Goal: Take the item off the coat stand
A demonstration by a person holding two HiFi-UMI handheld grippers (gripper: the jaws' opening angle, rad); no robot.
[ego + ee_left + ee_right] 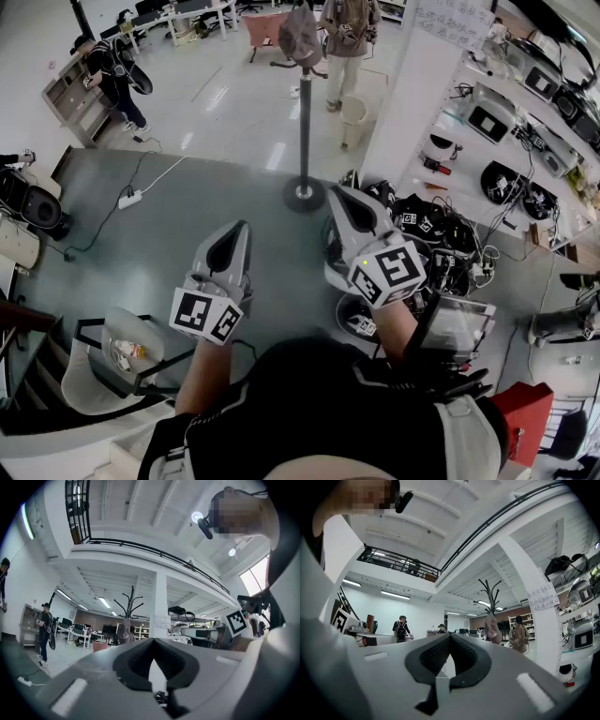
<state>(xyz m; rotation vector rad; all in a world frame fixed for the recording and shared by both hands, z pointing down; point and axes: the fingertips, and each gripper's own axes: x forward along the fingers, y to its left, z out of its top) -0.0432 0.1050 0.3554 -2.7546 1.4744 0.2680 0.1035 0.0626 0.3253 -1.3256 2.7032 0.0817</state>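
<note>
Left gripper (234, 234) and right gripper (342, 197) sat low in front of the person, jaws together on both, nothing between them. Coat stand (305, 122) stood on the floor ahead, well apart from both. Cap (300, 36) hung on one of its hooks.

Cap (300, 36) on coat stand (304, 122)

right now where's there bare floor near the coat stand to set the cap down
Bare grey floor lies left of the stand base, between it and the power strip, and also in front of the base, toward you. Right of the base is crowded: a cable pile and loaded shelves.
</note>
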